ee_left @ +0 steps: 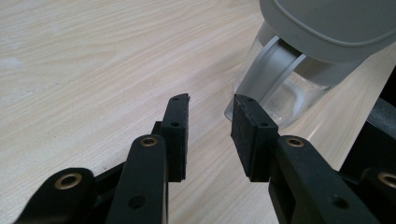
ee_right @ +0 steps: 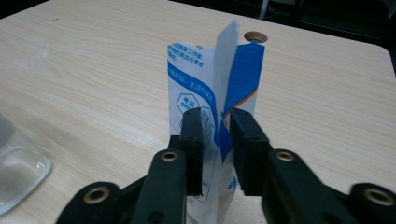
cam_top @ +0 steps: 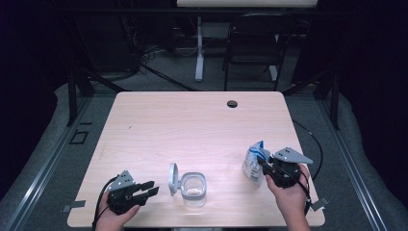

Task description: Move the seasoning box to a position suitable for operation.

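Light wood tabletop, small round hole near its far edge. Clear container sits near the front edge, centre, with its grey flip lid standing open on the left side. In the left gripper view the lid is cut off at the top and only the container's lower corner shows. Left gripper rests on the tabletop just left of the container, fingers apart, nothing between them. Right gripper, front right, has its fingers clamped on a blue-and-white pouch that stands upright. The pouch's print is too small to read; its bottom is hidden behind the fingers in the right gripper view. The hands are partly cut off at the bottom edge.
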A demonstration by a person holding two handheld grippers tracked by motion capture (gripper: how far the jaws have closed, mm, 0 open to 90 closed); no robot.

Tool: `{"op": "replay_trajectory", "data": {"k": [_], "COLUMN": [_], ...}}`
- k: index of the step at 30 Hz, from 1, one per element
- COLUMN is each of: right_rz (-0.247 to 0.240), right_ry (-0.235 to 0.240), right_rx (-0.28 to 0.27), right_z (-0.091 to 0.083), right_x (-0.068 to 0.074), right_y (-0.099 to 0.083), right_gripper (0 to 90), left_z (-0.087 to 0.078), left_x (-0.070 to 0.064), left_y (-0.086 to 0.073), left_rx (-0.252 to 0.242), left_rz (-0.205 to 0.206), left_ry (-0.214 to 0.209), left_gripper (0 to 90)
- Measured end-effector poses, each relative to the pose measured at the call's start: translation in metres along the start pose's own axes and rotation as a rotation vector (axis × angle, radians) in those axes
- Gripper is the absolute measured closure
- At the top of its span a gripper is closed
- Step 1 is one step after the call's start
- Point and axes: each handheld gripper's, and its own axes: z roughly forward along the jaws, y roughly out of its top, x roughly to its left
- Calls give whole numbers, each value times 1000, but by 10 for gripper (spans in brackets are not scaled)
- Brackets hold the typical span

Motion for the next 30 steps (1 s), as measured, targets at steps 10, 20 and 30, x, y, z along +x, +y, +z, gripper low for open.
{"op": "replay_trajectory", "data": {"k": [10, 20, 30], "right_rz": [-40, -68, -128], "right_ry": [6, 58, 151], "right_rx": [21, 19, -18], "right_z": [2, -1, -7], "right_x": [5, 10, 26], "right_y": [4, 10, 13], "right_gripper": [900, 900, 900], "left_z": [0, 0, 0], "left_x": [1, 2, 1], "left_y": [0, 0, 0], "left_rx": [-4, -2, -5], "left_rz": [-5, -1, -3], "left_ry": [0, 0, 1], "left_gripper": [673, 673, 674]}}
